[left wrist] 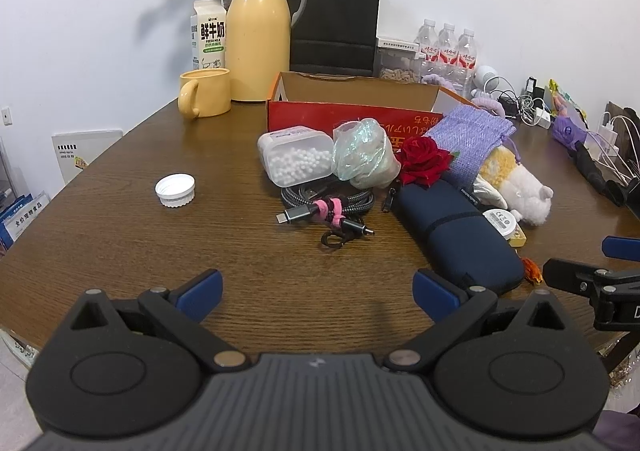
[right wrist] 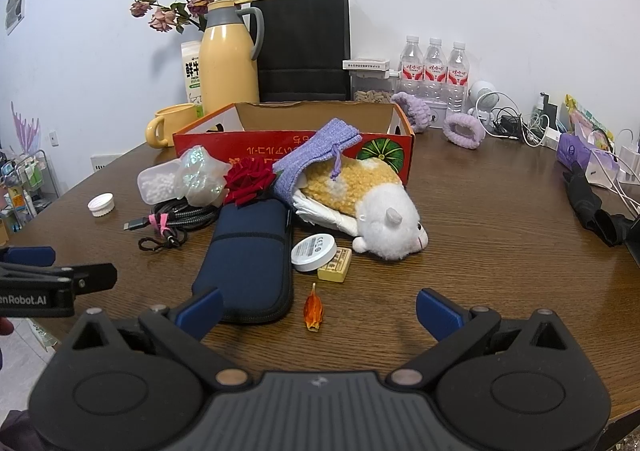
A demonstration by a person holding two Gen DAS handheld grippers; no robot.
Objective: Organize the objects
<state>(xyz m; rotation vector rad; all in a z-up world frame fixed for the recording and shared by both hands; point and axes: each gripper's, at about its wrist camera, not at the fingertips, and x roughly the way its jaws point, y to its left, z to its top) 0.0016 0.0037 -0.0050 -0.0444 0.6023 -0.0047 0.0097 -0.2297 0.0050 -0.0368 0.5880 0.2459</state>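
A red cardboard box (left wrist: 344, 117) (right wrist: 248, 149) stands open on the brown table. In front of it lies a pile: a clear tub of white beads (left wrist: 294, 161) (right wrist: 154, 181), an iridescent pouch (left wrist: 362, 155), a red rose (left wrist: 424, 161) (right wrist: 250, 179), a purple knit bag (left wrist: 470, 137) (right wrist: 316, 153), a plush toy (right wrist: 376, 207), a navy case (left wrist: 452, 229) (right wrist: 250, 255), coiled cables (left wrist: 328, 203) (right wrist: 180, 217), a white round tin (right wrist: 314, 251). My left gripper (left wrist: 318, 297) is open and empty, short of the cables. My right gripper (right wrist: 318, 309) is open and empty, over an orange petal (right wrist: 313, 309).
A white bottle cap (left wrist: 175, 190) lies apart at the left. A yellow mug (left wrist: 204, 93), yellow thermos (left wrist: 260, 31), milk carton, dried flowers and black bag (right wrist: 306, 47) stand behind the box. Water bottles (right wrist: 434, 67), purple bands, chargers and cables crowd the right side.
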